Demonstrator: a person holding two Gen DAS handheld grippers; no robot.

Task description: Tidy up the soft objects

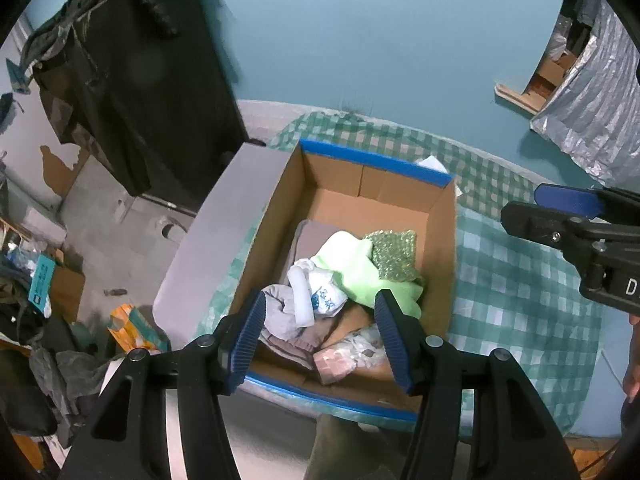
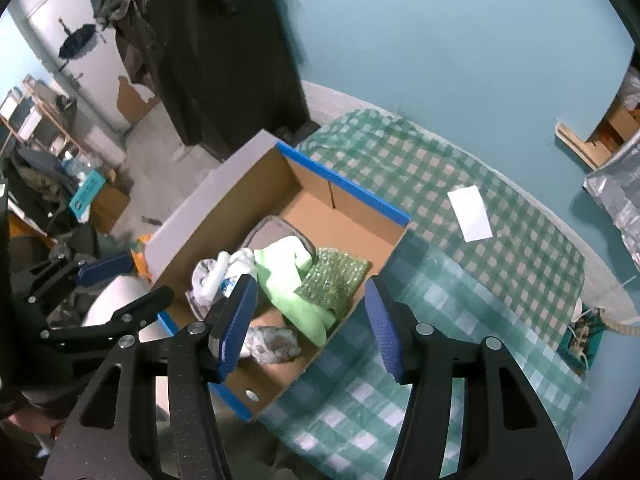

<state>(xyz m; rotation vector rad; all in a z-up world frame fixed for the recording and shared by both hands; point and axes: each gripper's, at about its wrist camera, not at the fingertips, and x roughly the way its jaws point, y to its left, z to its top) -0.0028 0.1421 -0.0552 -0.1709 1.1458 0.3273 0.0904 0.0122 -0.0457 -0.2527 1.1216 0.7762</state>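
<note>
Nearest in the left wrist view, the left gripper (image 1: 320, 320) is seen with its 2 blue-padded fingers (image 1: 250, 338) spread wide and nothing caught between them; it hangs above the near end of the cardboard box (image 1: 438, 240). In the right wrist view, the right gripper (image 2: 310, 320) is likewise seen with its fingers (image 2: 236, 320) parted and empty, poised over the box's near right corner.

The box, edged with blue tape (image 1: 372, 162), is set on a surface covered by a green checked cloth (image 1: 520, 280). The soft objects are gathered in the near half of the box: a grey patterned bundle (image 2: 272, 344) lies closest, beside a pinkish block (image 1: 334, 364). Just beyond, a white plastic bag with blue print (image 1: 320, 292) is rested on a grey cloth (image 1: 280, 312). A light green cloth (image 1: 360, 268) is draped across the middle, touching a sheet of green bubble wrap (image 1: 394, 254) to its right. The far half of the box floor is left bare.

Farther off, a white paper slip (image 2: 470, 212) is laid on the checked cloth, well apart from the box. Behind, dark clothing (image 2: 208, 40) is hung against a teal wall (image 2: 440, 40).
</note>
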